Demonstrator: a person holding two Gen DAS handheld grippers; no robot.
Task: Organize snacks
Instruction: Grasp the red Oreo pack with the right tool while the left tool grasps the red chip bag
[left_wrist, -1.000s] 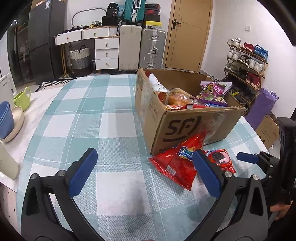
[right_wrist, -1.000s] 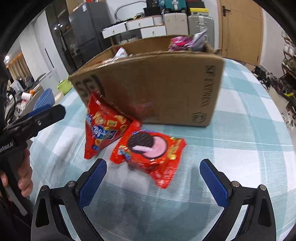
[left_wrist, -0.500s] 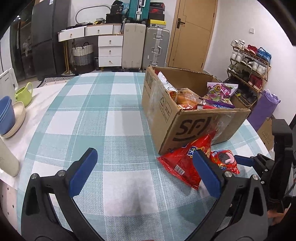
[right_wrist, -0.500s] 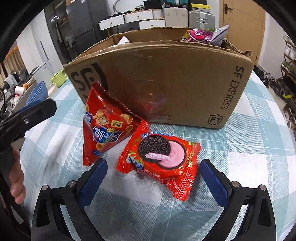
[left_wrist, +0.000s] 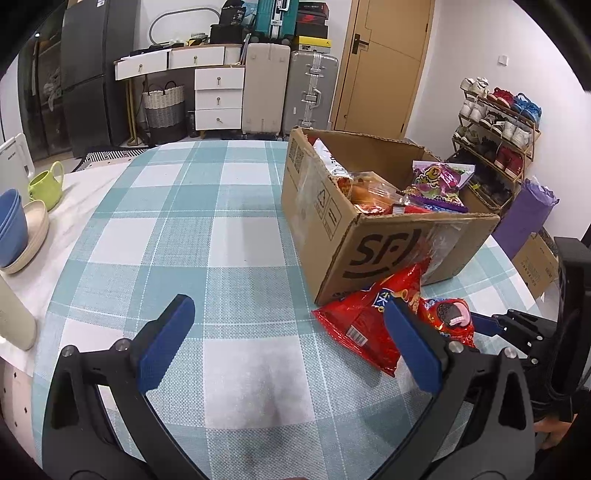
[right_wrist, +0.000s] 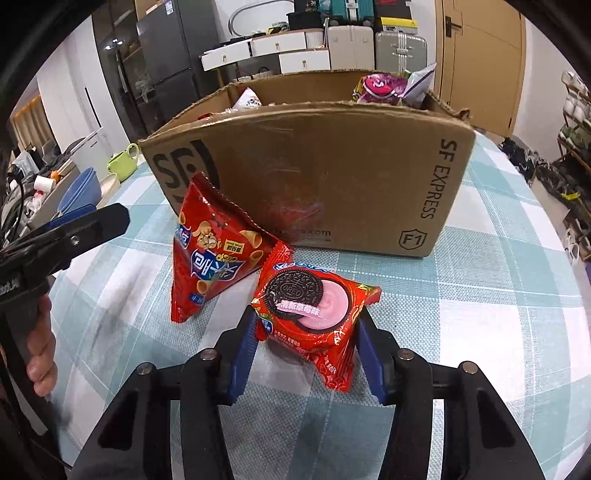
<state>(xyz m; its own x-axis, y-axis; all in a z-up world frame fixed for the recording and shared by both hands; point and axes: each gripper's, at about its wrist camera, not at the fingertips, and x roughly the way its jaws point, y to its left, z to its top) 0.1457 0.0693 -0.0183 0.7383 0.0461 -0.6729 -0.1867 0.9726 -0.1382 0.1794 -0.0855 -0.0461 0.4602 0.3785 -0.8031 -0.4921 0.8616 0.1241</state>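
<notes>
A red Oreo pack (right_wrist: 306, 306) lies on the checked tablecloth (right_wrist: 480, 295) in front of a cardboard box (right_wrist: 314, 177). My right gripper (right_wrist: 306, 325) is closing, and its blue pads touch the pack on both sides. A red chip bag (right_wrist: 214, 258) leans against the box just left of the pack. The box holds several snack packets. In the left wrist view my left gripper (left_wrist: 288, 304) stands open over bare cloth, left of the chip bag (left_wrist: 354, 325) and the Oreo pack (left_wrist: 452, 317). Nothing is between its fingers.
Stacked bowls (left_wrist: 14, 229), a green mug (left_wrist: 46, 184) and a pale container (left_wrist: 13, 317) sit at the table's left edge. Behind the table stand suitcases, drawers and a shoe rack (left_wrist: 498, 129). A hand (right_wrist: 40, 350) holds the left gripper's handle.
My right gripper's jaws have gone from wide open to closed in on the Oreo pack, and it has come nearer the pack. The left gripper stays open in much the same place.
</notes>
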